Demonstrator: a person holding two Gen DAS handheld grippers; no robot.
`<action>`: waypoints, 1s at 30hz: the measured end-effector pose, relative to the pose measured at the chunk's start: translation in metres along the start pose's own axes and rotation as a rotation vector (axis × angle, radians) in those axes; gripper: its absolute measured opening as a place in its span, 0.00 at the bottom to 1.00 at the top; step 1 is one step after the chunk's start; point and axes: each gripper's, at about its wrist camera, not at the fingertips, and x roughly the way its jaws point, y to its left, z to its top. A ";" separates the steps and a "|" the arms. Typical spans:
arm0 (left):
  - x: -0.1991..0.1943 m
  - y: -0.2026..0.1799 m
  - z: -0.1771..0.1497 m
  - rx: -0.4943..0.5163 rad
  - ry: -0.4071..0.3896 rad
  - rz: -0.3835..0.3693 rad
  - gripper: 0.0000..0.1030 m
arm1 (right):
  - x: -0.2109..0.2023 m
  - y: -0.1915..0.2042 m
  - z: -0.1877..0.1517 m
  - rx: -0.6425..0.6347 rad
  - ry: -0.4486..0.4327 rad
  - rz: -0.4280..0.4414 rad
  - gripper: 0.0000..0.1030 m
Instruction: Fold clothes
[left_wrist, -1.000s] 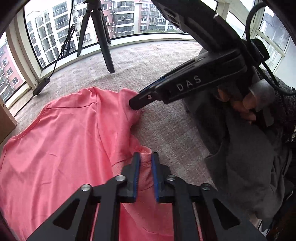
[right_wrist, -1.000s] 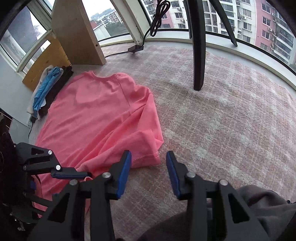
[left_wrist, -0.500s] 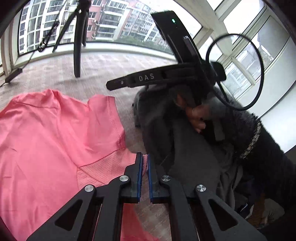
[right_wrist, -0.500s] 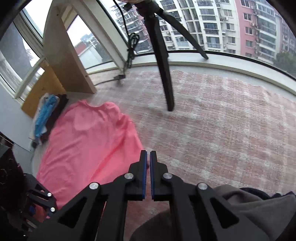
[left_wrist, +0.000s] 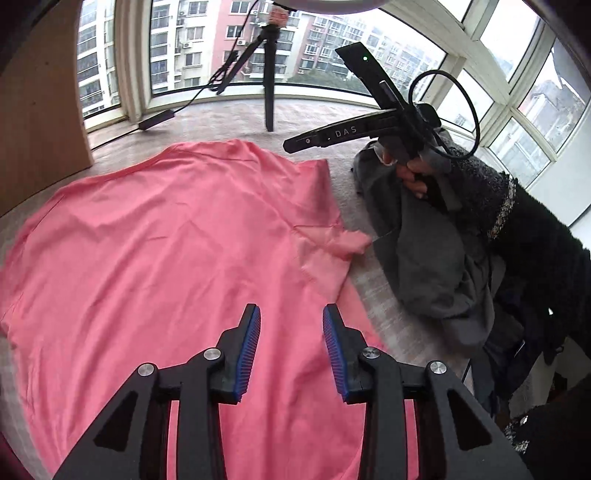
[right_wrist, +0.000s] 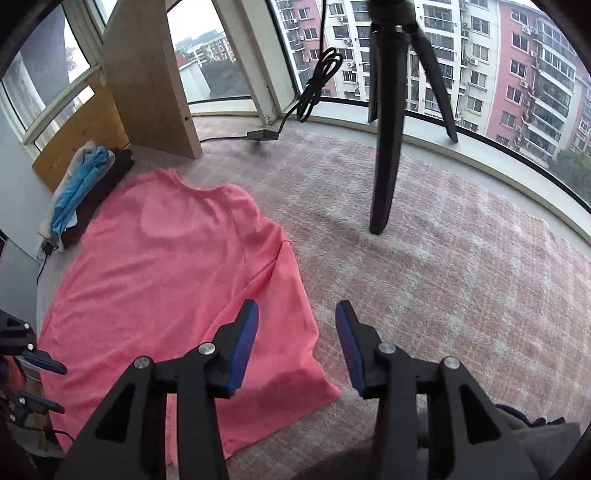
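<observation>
Since earlier frame, my left tongs (left_wrist: 291, 343) let go sleeve; both tongs opening, right tongs (right_wrist: 295, 343) empty above pink shirt (right_wrist: 166, 266) on carpet (right_wrist: 443, 258).

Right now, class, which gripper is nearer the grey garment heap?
Right. The right gripper hovers above the grey garment heap; the left gripper hangs over the pink T-shirt beside it.

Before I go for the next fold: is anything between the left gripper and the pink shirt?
Nothing visible. The left gripper, its jaws opening and empty, hangs directly over the pink shirt, which lies spread on the carpet with nothing on it. The grey garment and tripod sit off to the side.
</observation>
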 end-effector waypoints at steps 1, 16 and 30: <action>-0.005 0.005 -0.009 -0.014 0.013 0.015 0.32 | 0.010 0.005 0.001 -0.015 0.020 -0.007 0.42; -0.030 0.013 -0.079 -0.088 0.069 0.050 0.32 | 0.056 0.049 0.017 -0.203 0.059 -0.050 0.42; 0.006 -0.057 -0.062 0.041 0.069 -0.122 0.32 | 0.030 0.026 0.018 -0.079 0.024 -0.057 0.27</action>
